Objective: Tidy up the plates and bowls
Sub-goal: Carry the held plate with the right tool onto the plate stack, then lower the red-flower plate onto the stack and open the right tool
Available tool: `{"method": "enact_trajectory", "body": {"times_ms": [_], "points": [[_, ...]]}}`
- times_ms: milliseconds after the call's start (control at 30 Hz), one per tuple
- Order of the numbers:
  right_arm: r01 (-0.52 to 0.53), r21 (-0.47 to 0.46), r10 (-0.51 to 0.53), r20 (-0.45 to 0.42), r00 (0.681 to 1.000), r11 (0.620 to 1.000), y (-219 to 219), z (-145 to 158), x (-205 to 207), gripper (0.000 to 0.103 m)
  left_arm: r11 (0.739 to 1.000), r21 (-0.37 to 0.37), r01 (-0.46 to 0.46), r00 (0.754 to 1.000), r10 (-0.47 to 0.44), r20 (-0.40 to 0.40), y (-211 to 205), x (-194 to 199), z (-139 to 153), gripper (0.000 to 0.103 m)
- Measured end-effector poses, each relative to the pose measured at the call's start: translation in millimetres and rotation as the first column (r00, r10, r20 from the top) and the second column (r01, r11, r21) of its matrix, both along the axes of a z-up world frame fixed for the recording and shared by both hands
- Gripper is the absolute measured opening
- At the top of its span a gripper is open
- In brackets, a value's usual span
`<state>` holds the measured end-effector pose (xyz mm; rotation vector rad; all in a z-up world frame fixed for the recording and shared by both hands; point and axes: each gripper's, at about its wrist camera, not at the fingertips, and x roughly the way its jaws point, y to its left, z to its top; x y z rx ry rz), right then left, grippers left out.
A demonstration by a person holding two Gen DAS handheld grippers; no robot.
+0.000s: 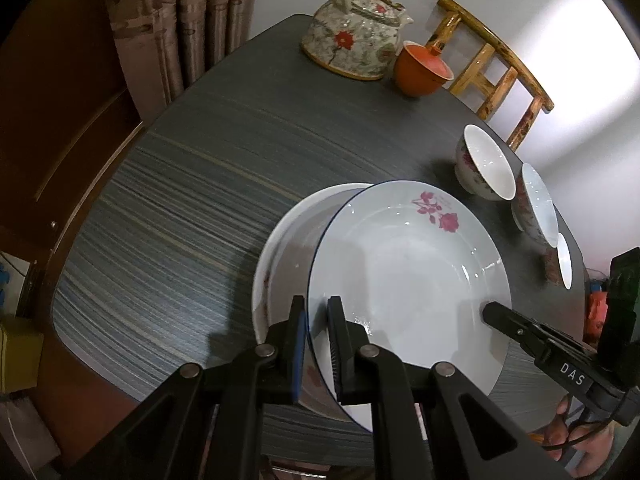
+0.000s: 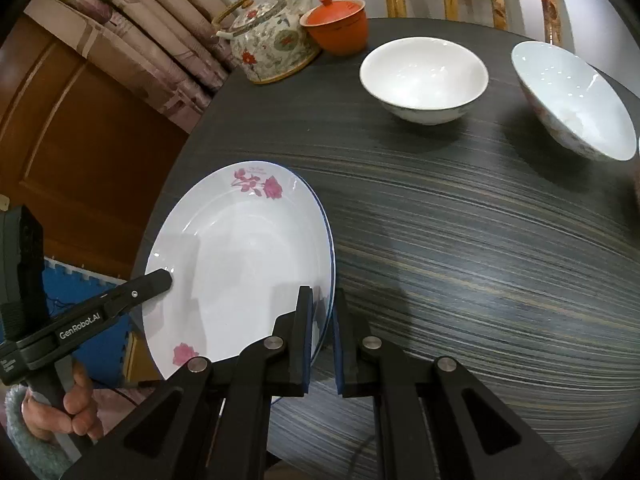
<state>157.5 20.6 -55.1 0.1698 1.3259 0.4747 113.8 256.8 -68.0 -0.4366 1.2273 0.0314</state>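
While both tongs pinch opposite rims of the rose plate (image 1: 408, 264), it sits tilted and offset over a second plate (image 1: 280, 240) on the desk (image 1: 180, 200). Left tongs (image 1: 316, 320) are nearly closed on the near-left rim; right tongs (image 2: 322, 312) likewise clamp the right rim. Risk, as I judge it: thin glazed rim slips if either side lifts unevenly, chipping the lower plate. Left view shows the lower plate clearly plus three bowls (image 1: 486, 168); right view shows barely its edge and two bowls, teapot (image 2: 272, 40) behind.
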Motion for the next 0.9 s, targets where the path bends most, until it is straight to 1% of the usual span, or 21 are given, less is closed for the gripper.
{"method": "enact_trajectory", "body": {"times_ms": [267,500,667,900], "points": [[-0.010,-0.006,0.010,-0.018,1.000,1.000,7.5,-8.1,-6.2,0.009,1.000,0.003,-0.009,1.000,0.009,-0.019,6.2,-4.4,-8.5,0.011],[-0.011,-0.009,0.010,-0.033,0.999,1.000,11.3,-13.5,-7.1,0.009,0.999,0.032,-0.009,1.000,0.010,-0.021,4.3,-1.3,-9.5,0.011],[-0.020,-0.011,0.020,-0.035,0.999,1.000,15.3,-14.8,-5.9,0.010,0.997,0.073,-0.009,0.999,0.012,-0.039,3.0,-1.5,-13.1,0.012],[-0.022,-0.028,0.021,-0.027,0.999,0.999,20.4,-14.9,-7.8,0.010,0.996,0.086,-0.013,0.999,0.016,-0.032,4.0,-2.2,-13.0,0.013]]}}
